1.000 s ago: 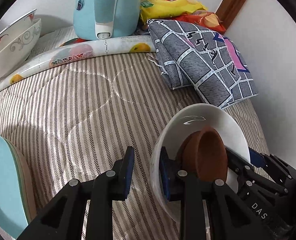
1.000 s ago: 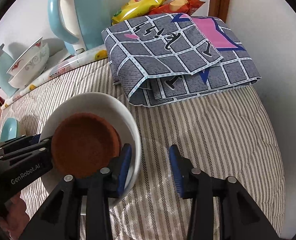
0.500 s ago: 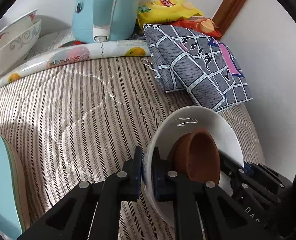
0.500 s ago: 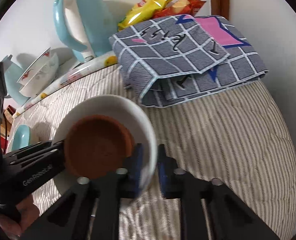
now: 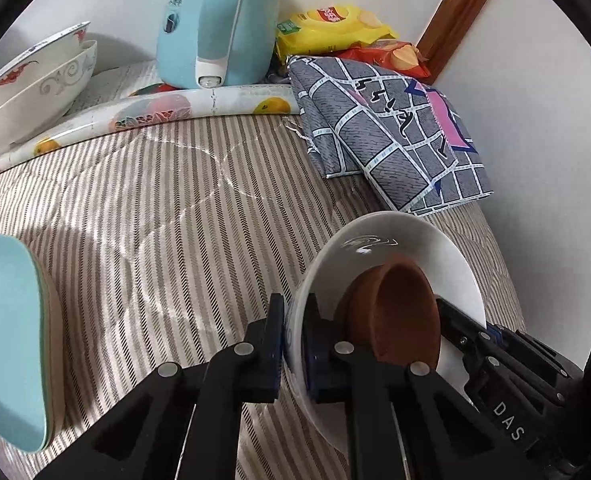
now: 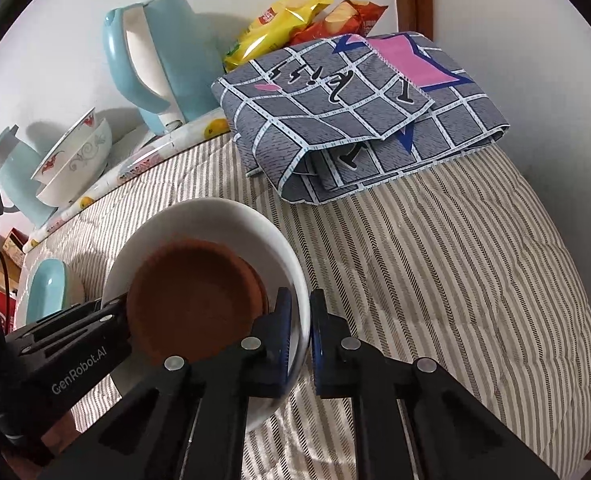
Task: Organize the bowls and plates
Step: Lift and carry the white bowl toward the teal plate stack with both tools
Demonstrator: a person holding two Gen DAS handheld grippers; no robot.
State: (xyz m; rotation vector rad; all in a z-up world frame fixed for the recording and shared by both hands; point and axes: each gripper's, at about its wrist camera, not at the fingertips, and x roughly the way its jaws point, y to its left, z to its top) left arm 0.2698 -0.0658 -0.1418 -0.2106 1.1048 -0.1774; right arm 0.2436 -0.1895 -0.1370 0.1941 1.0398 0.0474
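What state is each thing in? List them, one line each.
White bowl: gripped at opposite rim edges by both tools, brown dish inside.
Brown dish: nested in the white bowl.
Left tool: shut on the bowl's rim.
Right tool: shut on the bowl's rim.
Patterned bowls: stacked, tilted.
Checked cloth: folded.

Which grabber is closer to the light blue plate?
Left. The left gripper pinches the white bowl on the side facing the light blue plate; the right gripper grips the bowl's far rim.
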